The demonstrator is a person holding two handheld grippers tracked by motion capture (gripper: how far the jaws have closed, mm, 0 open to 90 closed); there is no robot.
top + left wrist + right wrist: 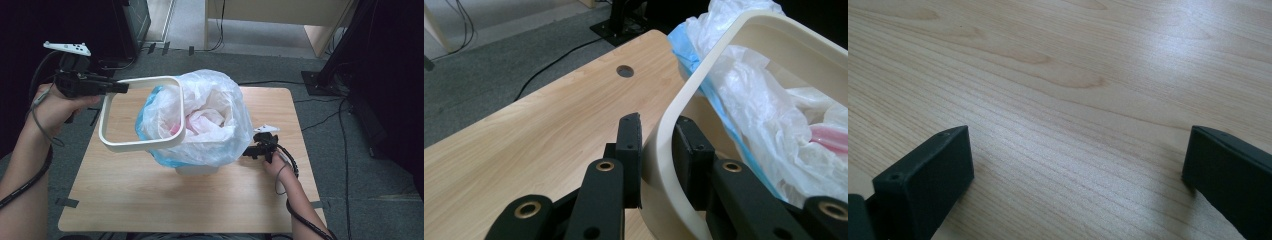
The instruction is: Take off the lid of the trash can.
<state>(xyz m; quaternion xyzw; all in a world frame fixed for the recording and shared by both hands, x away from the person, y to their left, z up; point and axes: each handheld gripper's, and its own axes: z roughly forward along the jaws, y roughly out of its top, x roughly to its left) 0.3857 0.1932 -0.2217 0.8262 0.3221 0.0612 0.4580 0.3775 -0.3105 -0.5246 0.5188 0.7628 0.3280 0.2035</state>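
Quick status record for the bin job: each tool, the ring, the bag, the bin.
left tool: shut on cream ring, lifted and tilted beside the bag
right tool: open, low over the table, right of the bag
bag: white over blue liner, bulging out
bin: white base visible under bag

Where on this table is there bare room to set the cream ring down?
The near strip of the table, in front of the bin and between the person's forearms, is bare. So is the left side, beneath the cream ring clamped in the left gripper. It is crowded on the right, where the bag bulges toward the right gripper.
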